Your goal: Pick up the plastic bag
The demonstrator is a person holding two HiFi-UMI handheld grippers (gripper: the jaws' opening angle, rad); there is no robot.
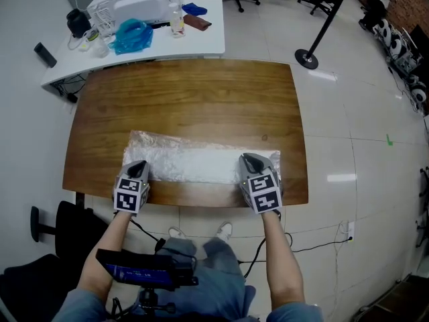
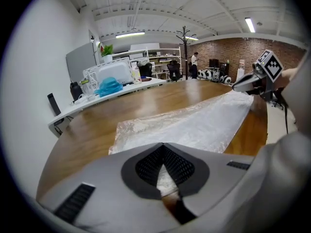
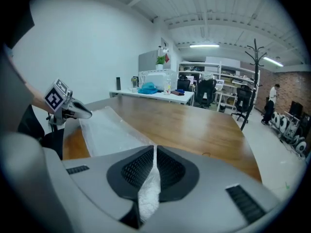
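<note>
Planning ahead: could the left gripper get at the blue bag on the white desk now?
Probably not: the left gripper is shut on the plastic bag at the near edge of the wooden table; the blue bag lies past its far edge.

The room is lit brightly and evenly by ceiling strip lights (image 2: pixel 130 34). White glare patches are thrown onto the tiled floor (image 1: pixel 342 178), and a soft sheen is seen on the plastic bag (image 1: pixel 201 163). Shadows are kept faint. Both gripper views are bent strongly by the wide lens and ringed by dark vignetting, and their nearest foreground is rendered soft.
</note>
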